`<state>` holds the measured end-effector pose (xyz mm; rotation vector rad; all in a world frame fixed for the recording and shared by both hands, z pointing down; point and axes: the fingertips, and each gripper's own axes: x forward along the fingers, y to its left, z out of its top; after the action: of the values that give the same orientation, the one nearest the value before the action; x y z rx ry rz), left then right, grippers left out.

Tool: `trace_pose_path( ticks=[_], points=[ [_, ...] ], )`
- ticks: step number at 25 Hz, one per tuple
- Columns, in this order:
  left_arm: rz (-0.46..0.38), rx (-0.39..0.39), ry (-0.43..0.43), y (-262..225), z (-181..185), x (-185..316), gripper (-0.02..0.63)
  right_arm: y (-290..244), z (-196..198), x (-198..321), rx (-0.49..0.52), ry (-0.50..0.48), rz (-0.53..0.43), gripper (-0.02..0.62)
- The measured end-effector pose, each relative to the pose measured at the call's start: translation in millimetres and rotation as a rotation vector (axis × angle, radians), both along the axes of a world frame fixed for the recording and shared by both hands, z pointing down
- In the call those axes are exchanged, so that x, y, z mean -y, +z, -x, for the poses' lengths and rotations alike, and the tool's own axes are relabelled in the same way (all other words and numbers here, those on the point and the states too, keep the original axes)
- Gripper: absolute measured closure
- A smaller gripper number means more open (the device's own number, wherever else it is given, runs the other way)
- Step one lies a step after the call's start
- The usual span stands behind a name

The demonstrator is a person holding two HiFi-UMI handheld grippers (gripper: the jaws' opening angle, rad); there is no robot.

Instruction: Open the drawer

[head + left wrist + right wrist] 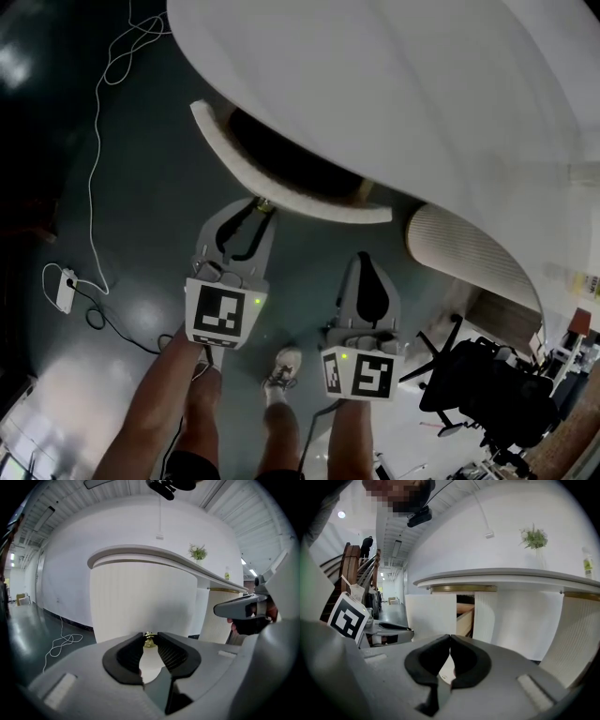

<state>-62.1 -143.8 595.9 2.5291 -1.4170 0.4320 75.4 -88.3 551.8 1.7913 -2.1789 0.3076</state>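
Observation:
A curved white drawer front (281,187) stands pulled out from under the white counter (403,103), with a dark gap behind it. In the middle of the front sits a small brass knob (149,641). My left gripper (262,206) is shut on that knob, its black pads (174,652) pressing it from both sides. In the right gripper view the drawer front (430,616) stands away from the cabinet, showing a wooden side in the opening (465,616). My right gripper (364,257) hangs beside the left one, short of the drawer, shut with nothing between its tips (450,637).
A second ribbed cabinet (469,253) stands to the right under the counter. A black office chair (483,384) is at the lower right. A white cable (98,122) and a plug box (65,290) lie on the dark floor at left. The person's legs and a shoe (282,366) are below.

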Motion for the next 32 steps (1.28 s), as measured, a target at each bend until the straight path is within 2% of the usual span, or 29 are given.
trace_pose_path(
  ticks=[32],
  points=[
    [0.020,-0.014,-0.047,4,45,-86,0.497,12,22,-51,0.038,-0.102,0.009,0.591]
  ],
)
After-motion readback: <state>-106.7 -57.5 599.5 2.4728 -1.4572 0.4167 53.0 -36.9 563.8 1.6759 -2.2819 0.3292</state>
